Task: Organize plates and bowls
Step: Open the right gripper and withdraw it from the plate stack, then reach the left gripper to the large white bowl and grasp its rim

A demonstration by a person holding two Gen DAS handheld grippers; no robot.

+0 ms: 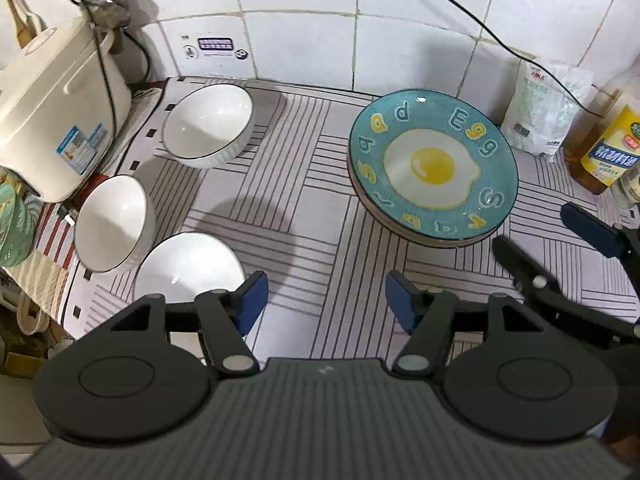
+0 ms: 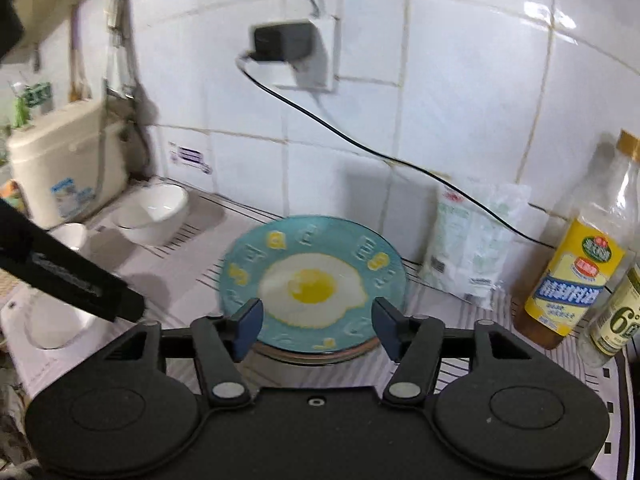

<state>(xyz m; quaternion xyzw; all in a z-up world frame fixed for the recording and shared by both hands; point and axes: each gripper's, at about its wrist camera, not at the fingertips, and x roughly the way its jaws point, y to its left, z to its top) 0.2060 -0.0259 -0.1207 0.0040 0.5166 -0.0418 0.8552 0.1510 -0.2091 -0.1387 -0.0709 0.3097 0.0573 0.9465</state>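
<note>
Teal round egg-print plate (image 1: 432, 166) stacked on another at 1 o'clock on striped bench (image 1: 296, 200); three white ceramic bowls (image 1: 208, 124) at 10, beside cream rice cooker (image 1: 56, 120). Left gripper (image 1: 326, 300) and right gripper (image 2: 318, 326) fingers wide, empty. Oil bottle (image 2: 576, 264), white tiled wall (image 2: 440, 80) behind.

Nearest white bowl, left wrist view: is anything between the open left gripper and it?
Nothing visible. The nearest white bowl sits just ahead-left of the left gripper, whose jaws are open, with only bare striped mat between them. The other two bowls lie farther back.
</note>
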